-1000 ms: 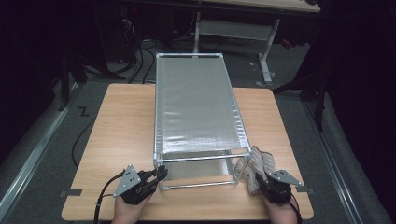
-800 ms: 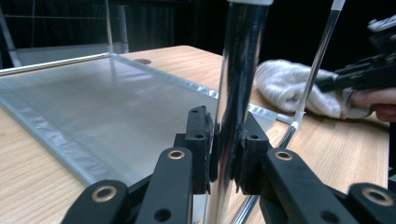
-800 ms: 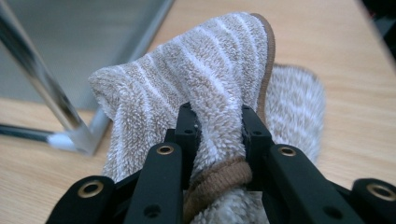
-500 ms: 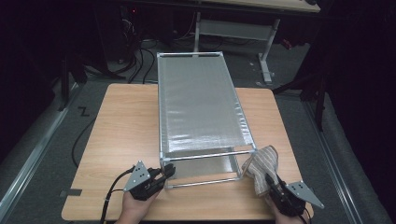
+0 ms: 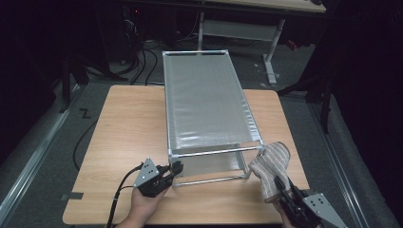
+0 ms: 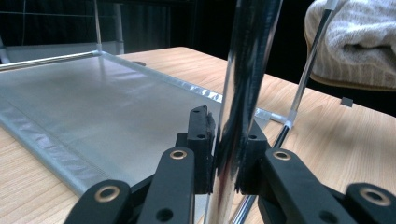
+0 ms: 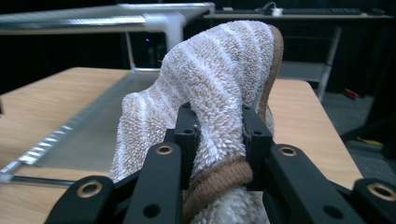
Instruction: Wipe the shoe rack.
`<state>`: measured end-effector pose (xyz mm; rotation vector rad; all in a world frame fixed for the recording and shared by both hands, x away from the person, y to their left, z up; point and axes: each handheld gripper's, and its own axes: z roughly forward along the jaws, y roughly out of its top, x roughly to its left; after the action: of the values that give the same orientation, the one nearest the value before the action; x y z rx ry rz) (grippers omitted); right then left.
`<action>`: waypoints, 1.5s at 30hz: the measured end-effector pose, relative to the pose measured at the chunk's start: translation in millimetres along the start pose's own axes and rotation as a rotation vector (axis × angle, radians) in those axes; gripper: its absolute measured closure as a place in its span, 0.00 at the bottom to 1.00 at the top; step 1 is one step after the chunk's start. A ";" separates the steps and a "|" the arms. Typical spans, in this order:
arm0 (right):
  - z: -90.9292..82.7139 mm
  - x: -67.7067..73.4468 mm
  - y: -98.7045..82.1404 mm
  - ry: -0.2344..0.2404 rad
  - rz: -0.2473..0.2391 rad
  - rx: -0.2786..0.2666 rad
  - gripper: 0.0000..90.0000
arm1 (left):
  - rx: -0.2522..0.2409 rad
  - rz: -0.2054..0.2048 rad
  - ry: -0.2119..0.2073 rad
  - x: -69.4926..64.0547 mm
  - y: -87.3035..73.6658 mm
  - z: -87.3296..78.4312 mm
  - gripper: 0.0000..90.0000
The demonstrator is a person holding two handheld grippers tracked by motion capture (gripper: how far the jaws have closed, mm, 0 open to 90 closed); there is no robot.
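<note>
A two-tier metal rack (image 5: pixel 209 102) with grey mesh shelves stands on the wooden table (image 5: pixel 128 128). My left gripper (image 5: pixel 175 168) is shut on the rack's near left upright post (image 6: pixel 238 93), which runs up between its pads. My right gripper (image 5: pixel 280 186) at the near right is shut on a beige striped towel (image 5: pixel 270 166), held up beside the rack's near right corner. In the right gripper view the towel (image 7: pixel 219 98) folds over the jaws, its brown hem pinched between them. The towel (image 6: pixel 355 42) also hangs at the top right of the left gripper view.
The rack's lower shelf (image 6: pixel 98 107) lies just above the tabletop. A desk frame (image 5: pixel 247 28) and cables (image 5: pixel 138 52) stand on the dark floor beyond the table's far edge. Bare wood spreads to the left of the rack.
My right gripper has lifted the towel and drawn back toward the near right corner of the table. My left gripper stays clamped on the rack post, shifted slightly right.
</note>
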<state>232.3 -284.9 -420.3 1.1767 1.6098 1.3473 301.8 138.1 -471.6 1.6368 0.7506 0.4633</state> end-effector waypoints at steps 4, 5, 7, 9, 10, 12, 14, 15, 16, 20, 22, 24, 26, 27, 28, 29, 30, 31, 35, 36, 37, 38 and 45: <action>12.2 7.3 -1.1 0.022 -0.023 0.033 0.82 | 0.000 -0.002 0.001 -0.6 -0.1 -1.0 0.88; 17.0 9.0 -4.8 0.024 -0.025 0.055 0.82 | 0.001 -0.006 0.002 -0.9 -0.3 -1.6 0.88; 24.0 10.0 -11.7 0.026 -0.021 0.089 0.82 | 0.000 -0.003 0.001 -0.4 -0.4 -2.4 0.88; 30.1 9.8 -18.0 0.026 -0.029 0.124 0.82 | -0.003 -0.008 0.002 0.1 -0.6 -3.4 0.88; 32.1 9.3 -20.2 0.027 -0.027 0.135 0.82 | -0.003 -0.007 0.002 0.5 -0.6 -4.0 0.88; 37.2 8.2 -27.3 0.023 -0.019 0.178 0.82 | -0.003 -0.011 0.004 0.9 -0.8 -5.3 0.88; 40.3 7.7 -33.2 0.026 -0.020 0.212 0.82 | -0.005 -0.010 0.002 2.1 -0.8 -6.5 0.88; 41.5 7.9 -35.8 0.025 -0.022 0.227 0.82 | -0.005 -0.009 0.004 2.6 -0.7 -7.0 0.88; 42.5 8.1 -37.7 0.025 -0.021 0.240 0.82 | -0.006 -0.012 0.006 3.0 -0.7 -7.8 0.88; 48.4 8.3 -50.4 0.037 -0.039 0.326 0.82 | -0.007 -0.015 0.012 6.0 -0.6 -10.8 0.88; 50.3 7.9 -55.4 0.037 -0.048 0.367 0.82 | -0.009 -0.018 0.017 7.7 -0.6 -12.2 0.87; 51.3 6.4 -59.3 0.040 -0.050 0.398 0.82 | -0.012 -0.023 0.021 9.1 -0.9 -13.4 0.87; 51.2 6.1 -59.5 0.038 -0.062 0.401 0.82 | -0.012 -0.026 0.025 10.4 -1.1 -14.4 0.87; 51.1 6.3 -58.9 0.037 -0.061 0.396 0.82 | -0.012 -0.024 0.027 11.0 -1.3 -14.8 0.87; 50.4 6.6 -57.2 0.037 -0.055 0.380 0.82 | -0.012 -0.022 0.027 11.3 -1.5 -15.0 0.87; 49.5 7.1 -55.0 0.036 -0.049 0.364 0.82 | -0.012 -0.022 0.028 11.3 -1.6 -15.2 0.87; 48.4 7.7 -53.0 0.037 -0.048 0.352 0.82 | -0.011 -0.025 0.028 11.2 -1.9 -15.8 0.87; 46.6 8.8 -49.2 0.037 -0.054 0.324 0.82 | -0.011 -0.025 0.029 11.3 -2.1 -16.3 0.87; 39.8 14.2 -33.9 0.041 -0.052 0.232 0.82 | -0.012 -0.019 0.038 11.3 -2.9 -19.5 0.87; 38.7 15.1 -29.8 0.046 -0.061 0.209 0.82 | -0.013 -0.025 0.041 11.1 -3.2 -20.1 0.87; 37.6 15.4 -26.7 0.049 -0.065 0.197 0.82 | -0.014 -0.026 0.046 11.5 -3.4 -21.1 0.87; 35.8 15.4 -21.6 0.055 -0.056 0.171 0.82 | -0.015 -0.027 0.049 11.6 -3.6 -21.7 0.87; 26.7 18.9 0.8 0.081 -0.052 0.033 0.82 | -0.014 -0.022 0.072 11.3 -5.7 -28.5 0.87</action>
<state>251.0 -258.4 -424.2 1.1048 1.7145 1.3551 289.6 166.7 -472.5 1.6044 0.8161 0.5128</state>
